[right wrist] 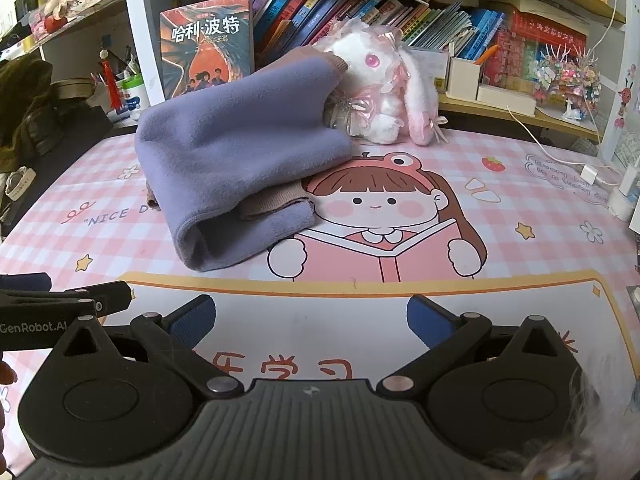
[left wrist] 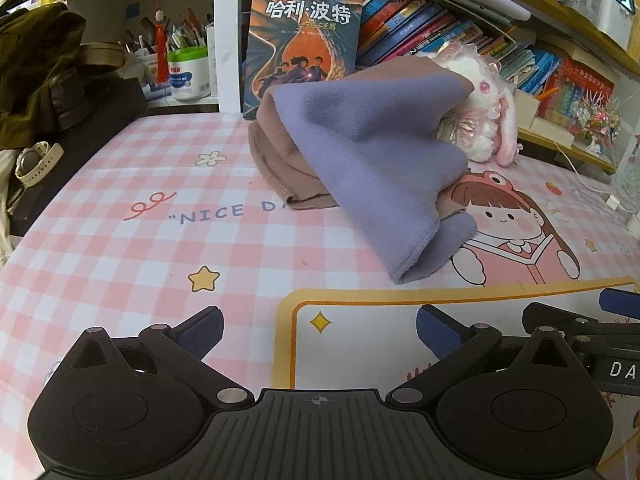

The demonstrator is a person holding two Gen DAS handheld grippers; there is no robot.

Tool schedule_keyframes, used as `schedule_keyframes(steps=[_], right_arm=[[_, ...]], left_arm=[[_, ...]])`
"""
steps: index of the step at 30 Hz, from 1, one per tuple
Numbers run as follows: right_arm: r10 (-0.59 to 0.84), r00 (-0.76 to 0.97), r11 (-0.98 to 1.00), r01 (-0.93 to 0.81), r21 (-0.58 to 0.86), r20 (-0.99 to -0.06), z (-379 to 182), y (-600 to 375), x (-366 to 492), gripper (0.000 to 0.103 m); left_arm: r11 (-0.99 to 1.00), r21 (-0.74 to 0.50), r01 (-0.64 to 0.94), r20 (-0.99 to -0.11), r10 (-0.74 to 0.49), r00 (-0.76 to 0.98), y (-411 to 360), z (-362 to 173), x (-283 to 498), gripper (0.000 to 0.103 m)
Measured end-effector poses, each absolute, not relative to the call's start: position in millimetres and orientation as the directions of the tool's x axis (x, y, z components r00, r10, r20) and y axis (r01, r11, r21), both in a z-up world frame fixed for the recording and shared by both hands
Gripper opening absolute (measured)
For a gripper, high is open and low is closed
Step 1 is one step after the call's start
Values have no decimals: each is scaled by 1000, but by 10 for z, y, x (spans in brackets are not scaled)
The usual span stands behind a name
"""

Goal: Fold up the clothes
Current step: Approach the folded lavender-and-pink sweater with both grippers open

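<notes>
A garment, purple on one side [left wrist: 372, 152] [right wrist: 240, 148] and brown on the other [left wrist: 280, 160], lies loosely folded on the pink checked desk mat [left wrist: 120, 248] [right wrist: 520, 200]. Its far end leans up against a white plush rabbit [left wrist: 480, 112] [right wrist: 384, 88]. A brown ribbed hem [right wrist: 272, 202] shows between the purple layers. My left gripper [left wrist: 320, 330] hovers open over the mat, short of the garment, with nothing between its blue pads. My right gripper [right wrist: 310, 318] is likewise open and empty, nearer the front edge. Each gripper shows at the side of the other's view.
A book with a dragon cover [left wrist: 304, 40] [right wrist: 208, 48] stands behind the garment, with rows of books [right wrist: 360, 12] on the shelf. An olive bag [left wrist: 36, 72] and a watch [left wrist: 36, 164] lie left. A white charging cable [right wrist: 560, 148] runs along the right.
</notes>
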State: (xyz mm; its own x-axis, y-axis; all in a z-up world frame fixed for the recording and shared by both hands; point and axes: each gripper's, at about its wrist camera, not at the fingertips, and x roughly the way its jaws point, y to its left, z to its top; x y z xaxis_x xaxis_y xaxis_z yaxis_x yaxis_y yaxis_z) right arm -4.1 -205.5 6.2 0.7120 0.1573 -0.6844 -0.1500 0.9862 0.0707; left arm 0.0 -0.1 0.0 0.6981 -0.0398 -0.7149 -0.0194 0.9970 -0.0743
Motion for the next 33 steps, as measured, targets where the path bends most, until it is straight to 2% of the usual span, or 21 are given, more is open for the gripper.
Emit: schedule_keyframes(steps=[33], right_arm=[[156,704,986,-149,70,-692,50,-2043,17,103]], left_arm=[[998,-63,-19,-700,-31,713,13,-5,51,103]])
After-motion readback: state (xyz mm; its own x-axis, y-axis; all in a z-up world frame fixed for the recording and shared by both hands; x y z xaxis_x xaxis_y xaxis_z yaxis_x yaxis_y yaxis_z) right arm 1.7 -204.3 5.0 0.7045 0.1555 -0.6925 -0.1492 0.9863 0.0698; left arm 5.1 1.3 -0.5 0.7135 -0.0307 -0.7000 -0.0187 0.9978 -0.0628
